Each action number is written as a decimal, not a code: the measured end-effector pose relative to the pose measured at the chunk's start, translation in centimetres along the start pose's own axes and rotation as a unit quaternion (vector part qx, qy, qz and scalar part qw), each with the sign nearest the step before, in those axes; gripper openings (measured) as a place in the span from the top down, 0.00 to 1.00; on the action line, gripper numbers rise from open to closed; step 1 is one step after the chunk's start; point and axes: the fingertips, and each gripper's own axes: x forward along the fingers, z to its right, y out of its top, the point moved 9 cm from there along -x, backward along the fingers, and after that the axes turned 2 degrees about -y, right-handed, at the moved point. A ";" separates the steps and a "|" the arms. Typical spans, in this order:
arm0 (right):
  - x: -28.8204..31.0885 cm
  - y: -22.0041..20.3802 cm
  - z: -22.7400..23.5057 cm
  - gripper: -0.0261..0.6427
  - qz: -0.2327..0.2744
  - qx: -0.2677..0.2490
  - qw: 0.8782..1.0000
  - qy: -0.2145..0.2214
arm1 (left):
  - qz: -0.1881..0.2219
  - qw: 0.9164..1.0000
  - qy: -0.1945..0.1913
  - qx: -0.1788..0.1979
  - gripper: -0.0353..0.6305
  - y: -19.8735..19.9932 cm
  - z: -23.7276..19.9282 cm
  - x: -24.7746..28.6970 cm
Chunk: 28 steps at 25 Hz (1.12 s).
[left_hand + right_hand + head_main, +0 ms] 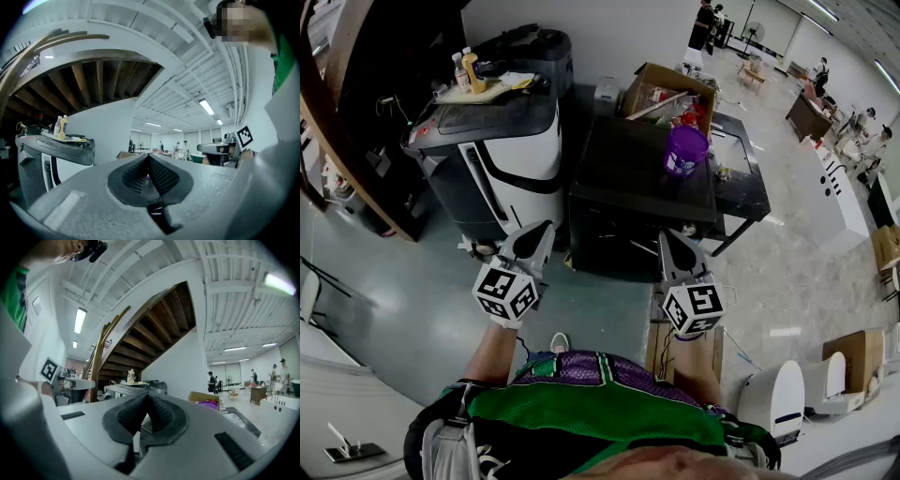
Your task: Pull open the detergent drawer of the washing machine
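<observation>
A grey-and-white machine (502, 155) stands at the left under the stairs, with bottles (469, 70) on its lid. It also shows at the left of the left gripper view (51, 154) and beyond the jaws in the right gripper view (136, 389). I cannot make out a detergent drawer on it. My left gripper (542, 228) is held level in front of it, a short way off, shut and empty (148, 157). My right gripper (667, 236) is level before a black cabinet (637, 173); its pads meet with nothing between them (147, 397).
A purple bucket (685, 150) sits on the black cabinet, with an open cardboard box (661, 94) behind it. Wooden stairs (337, 112) rise at the left. A white appliance (778, 398) and another box (858, 356) stand at the lower right. People move about far back.
</observation>
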 end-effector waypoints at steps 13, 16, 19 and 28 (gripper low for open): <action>-3.3 0.5 -0.5 0.96 0.004 -0.010 1.000 0.001 | 0.003 1.000 -0.013 -0.028 0.92 -0.5 2.7 -1.0; -4.1 0.5 -0.5 0.96 0.010 -0.007 1.000 0.004 | 0.002 0.999 -0.017 -0.030 0.92 -0.6 3.3 -1.0; -4.9 0.5 -0.6 0.96 0.014 -0.001 1.000 0.013 | -0.002 0.999 -0.018 -0.028 0.92 -0.7 4.0 -1.1; -5.3 -0.5 0.2 0.96 0.008 0.022 0.999 0.033 | -0.024 0.995 -0.044 -0.091 0.92 -2.9 5.0 -0.8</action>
